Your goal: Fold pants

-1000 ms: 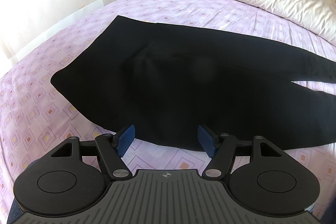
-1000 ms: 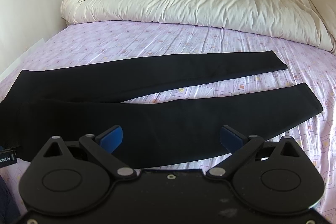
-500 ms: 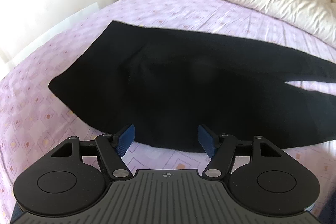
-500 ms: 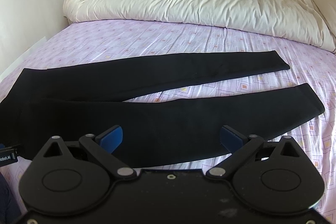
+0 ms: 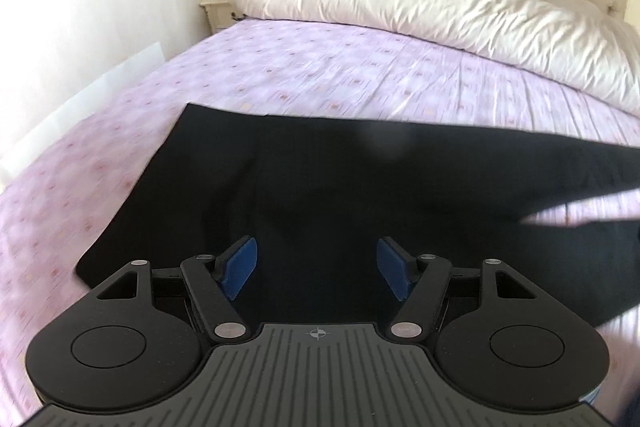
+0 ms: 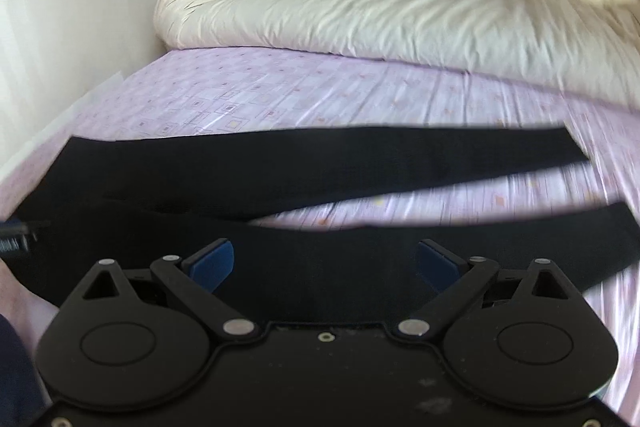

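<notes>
Both claws wide, nothing held. Left claw (image 5: pixel 316 263) has come up and in over the waist end of the pants (image 5: pixel 320 187); a second ago I was back at their near edge. Right claw (image 6: pixel 324 263) has slid in over the near leg (image 6: pixel 440 239). Pants lie flat and unfolded across the near part of the bed (image 5: pixel 360 75), legs splayed toward its right edge. Fold not begun; I reckon I'm lining up grab points.

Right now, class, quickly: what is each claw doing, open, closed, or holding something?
Left claw: open, holding nothing, above the black pants.
Right claw: open, holding nothing, above the pants' near leg.
</notes>
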A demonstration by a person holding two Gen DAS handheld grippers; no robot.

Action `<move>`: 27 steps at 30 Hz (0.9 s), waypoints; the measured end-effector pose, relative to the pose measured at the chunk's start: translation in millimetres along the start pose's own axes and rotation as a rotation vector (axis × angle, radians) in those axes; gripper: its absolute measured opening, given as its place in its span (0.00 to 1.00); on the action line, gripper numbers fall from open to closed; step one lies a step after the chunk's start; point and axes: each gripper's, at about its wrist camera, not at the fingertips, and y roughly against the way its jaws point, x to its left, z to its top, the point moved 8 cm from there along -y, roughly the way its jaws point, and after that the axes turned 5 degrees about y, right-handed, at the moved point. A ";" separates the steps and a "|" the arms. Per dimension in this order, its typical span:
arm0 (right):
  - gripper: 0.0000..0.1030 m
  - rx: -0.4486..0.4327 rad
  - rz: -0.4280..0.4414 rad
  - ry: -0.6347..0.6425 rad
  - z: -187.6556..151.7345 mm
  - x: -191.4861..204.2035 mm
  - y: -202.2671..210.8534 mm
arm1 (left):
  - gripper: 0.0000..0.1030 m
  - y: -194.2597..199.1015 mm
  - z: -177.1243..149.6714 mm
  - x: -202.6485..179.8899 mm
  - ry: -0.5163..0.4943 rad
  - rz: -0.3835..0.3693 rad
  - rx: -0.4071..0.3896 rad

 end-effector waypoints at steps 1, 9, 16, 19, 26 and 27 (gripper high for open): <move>0.98 0.001 -0.003 0.038 7.2 -1.3 -8.8 | 0.63 -6.9 4.7 -1.1 0.003 -0.008 0.012; 0.97 0.082 0.179 0.291 67.1 -8.5 -112.4 | 0.63 -85.4 40.9 -14.1 -0.004 -0.053 0.134; 0.69 0.163 0.240 0.526 115.0 -12.1 -205.1 | 0.63 -129.5 58.9 -31.3 -0.030 -0.101 0.184; 0.35 0.250 0.327 0.597 118.1 -7.6 -235.8 | 0.63 -138.4 66.4 -37.9 -0.058 -0.117 0.190; 0.59 0.341 0.420 0.711 116.3 -0.2 -266.5 | 0.63 -149.4 77.8 -52.3 -0.075 -0.181 0.216; 0.50 0.355 0.438 0.702 115.8 0.7 -264.6 | 0.63 -150.3 80.5 -54.9 -0.070 -0.190 0.219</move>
